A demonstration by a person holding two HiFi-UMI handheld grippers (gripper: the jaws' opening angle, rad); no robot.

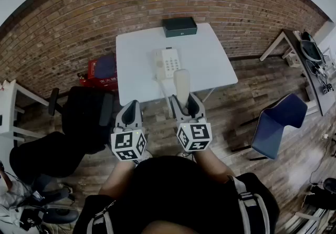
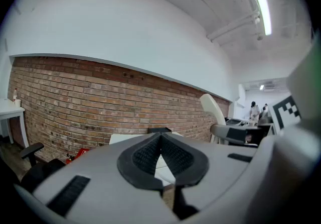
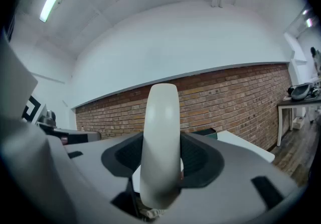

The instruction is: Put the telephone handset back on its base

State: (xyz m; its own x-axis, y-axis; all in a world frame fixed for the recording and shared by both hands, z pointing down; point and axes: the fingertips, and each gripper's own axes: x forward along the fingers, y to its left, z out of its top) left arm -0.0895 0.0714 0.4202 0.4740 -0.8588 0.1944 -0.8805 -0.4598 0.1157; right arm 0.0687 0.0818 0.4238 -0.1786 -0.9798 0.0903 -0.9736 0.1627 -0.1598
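Observation:
The cream telephone base (image 1: 168, 63) with its keypad lies in the middle of the white table (image 1: 210, 60). My right gripper (image 1: 187, 106) is shut on the cream handset (image 1: 181, 84), held upright just off the table's near edge; in the right gripper view the handset (image 3: 160, 142) stands between the dark pads (image 3: 198, 160). My left gripper (image 1: 130, 114) hangs beside it on the left, jaws closed to a point with nothing between them (image 2: 160, 137). The handset (image 2: 214, 112) shows at the right of the left gripper view.
A dark green box (image 1: 179, 26) sits at the table's far edge against the brick wall. A black office chair (image 1: 79, 117) stands left of the table, a blue chair (image 1: 277, 123) to the right, and a red box (image 1: 101, 74) is on the floor.

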